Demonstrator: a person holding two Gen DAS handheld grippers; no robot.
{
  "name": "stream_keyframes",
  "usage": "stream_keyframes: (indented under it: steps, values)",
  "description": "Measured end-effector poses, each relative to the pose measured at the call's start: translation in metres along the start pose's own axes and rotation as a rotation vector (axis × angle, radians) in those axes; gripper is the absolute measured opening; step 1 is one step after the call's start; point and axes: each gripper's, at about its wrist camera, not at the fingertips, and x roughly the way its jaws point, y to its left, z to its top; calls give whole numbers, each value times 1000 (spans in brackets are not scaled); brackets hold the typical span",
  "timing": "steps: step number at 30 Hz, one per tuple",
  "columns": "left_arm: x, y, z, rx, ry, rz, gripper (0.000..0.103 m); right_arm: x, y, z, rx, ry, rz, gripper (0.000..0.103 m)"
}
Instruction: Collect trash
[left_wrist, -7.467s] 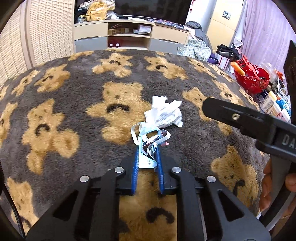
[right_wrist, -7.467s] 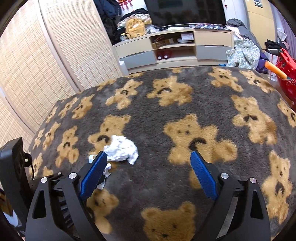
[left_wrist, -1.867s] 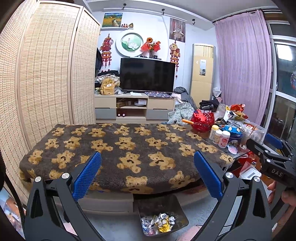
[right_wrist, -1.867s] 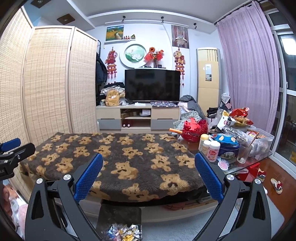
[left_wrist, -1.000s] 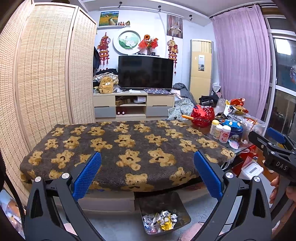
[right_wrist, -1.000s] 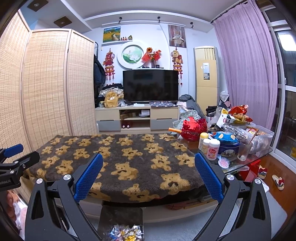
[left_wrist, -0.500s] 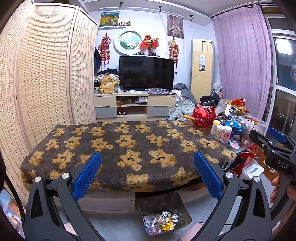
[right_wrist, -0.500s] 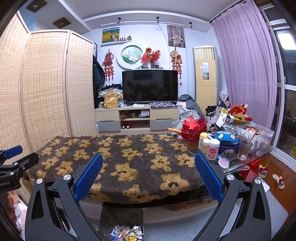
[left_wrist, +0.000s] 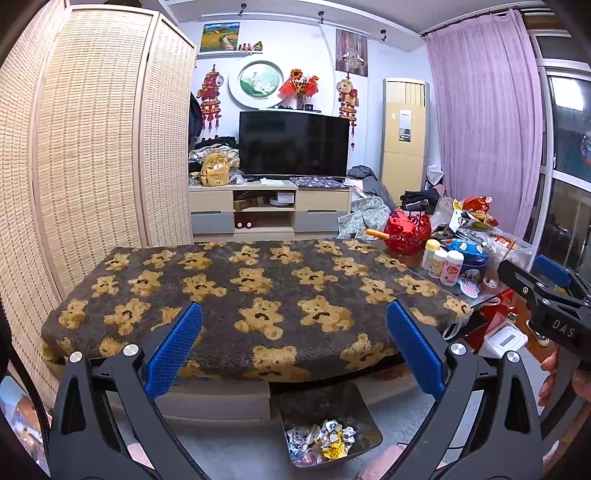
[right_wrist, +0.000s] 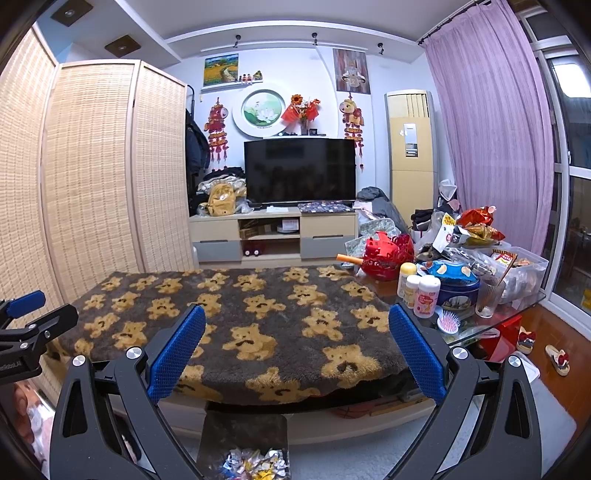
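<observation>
Crumpled wrappers and paper, the trash (left_wrist: 320, 440), lie in a heap inside the dark bin (left_wrist: 354, 410) on the floor, just in front of the worktop's near edge; from your right wrist view the same trash (right_wrist: 255, 463) shows low in the bin (right_wrist: 242, 424), below and between the blue pads. Brown plush with a teddy-bear print, the blanket (left_wrist: 258, 291) covers the worktop above the bin and carries nothing. Your left claw (left_wrist: 293, 352) hangs spread wide with nothing between its pads, held back from the worktop and above the bin. Your right claw (right_wrist: 297, 352) is just as wide apart and empty. Beside the blanket to the right stand a red basket (left_wrist: 408, 230), bottles (left_wrist: 443, 264) and a tin, and beyond the worktop a television (left_wrist: 293, 144) stands over a low cabinet.
</observation>
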Motion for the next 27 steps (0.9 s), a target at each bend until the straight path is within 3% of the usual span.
stream_keyframes:
  steps: [27]
  values:
    - [3, 0, 0, -7, 5, 0, 95, 2, 4, 1, 8, 8, -8, 100]
